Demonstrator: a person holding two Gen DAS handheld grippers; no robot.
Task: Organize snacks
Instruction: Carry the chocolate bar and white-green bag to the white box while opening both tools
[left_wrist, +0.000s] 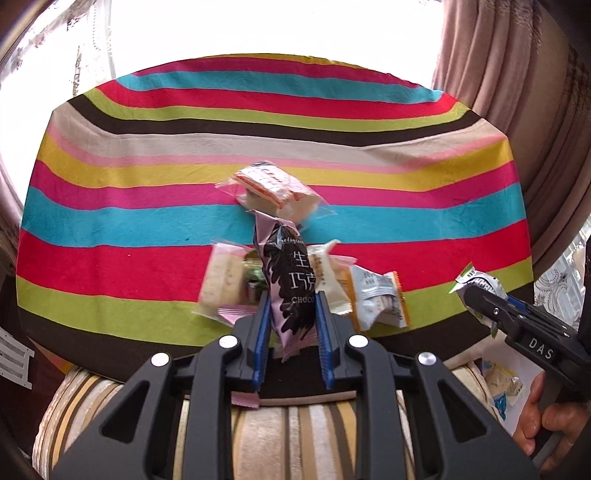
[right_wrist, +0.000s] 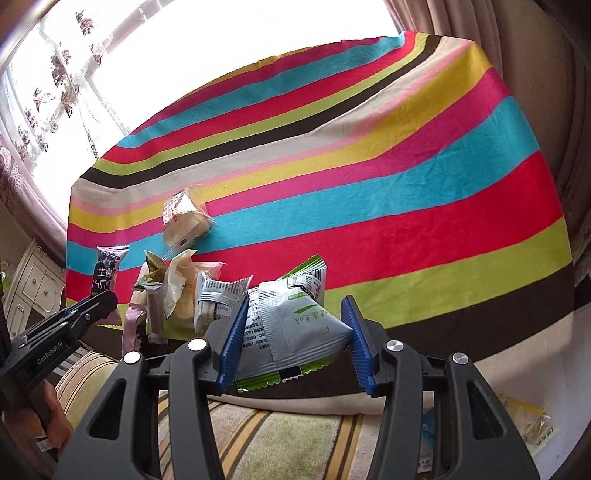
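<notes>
Our left hand-held gripper (left_wrist: 291, 306) grips a black-and-pink chocolate bar (left_wrist: 286, 284) above the striped bench (left_wrist: 110, 221). Our right hand-held gripper (right_wrist: 295, 325) clamps a grey-and-green snack packet (right_wrist: 295, 321). Other snack packets (right_wrist: 184, 291) lie heaped near the bench's front edge.

A silver packet with green edges (right_wrist: 295, 325) is clamped between the blue pads of the right gripper (right_wrist: 295, 343). To the gripper's left, a cluster of wrapped snacks (right_wrist: 184, 295) is seen on the striped cloth (right_wrist: 406, 192) covering the desk. Further left, a black-and-pink chocolate bar (right_wrist: 107, 273) is held upright by the left gripper (right_wrist: 99, 306). Beyond the cluster, 1 clear-wrapped pastry (right_wrist: 184, 218) lies apart.
</notes>
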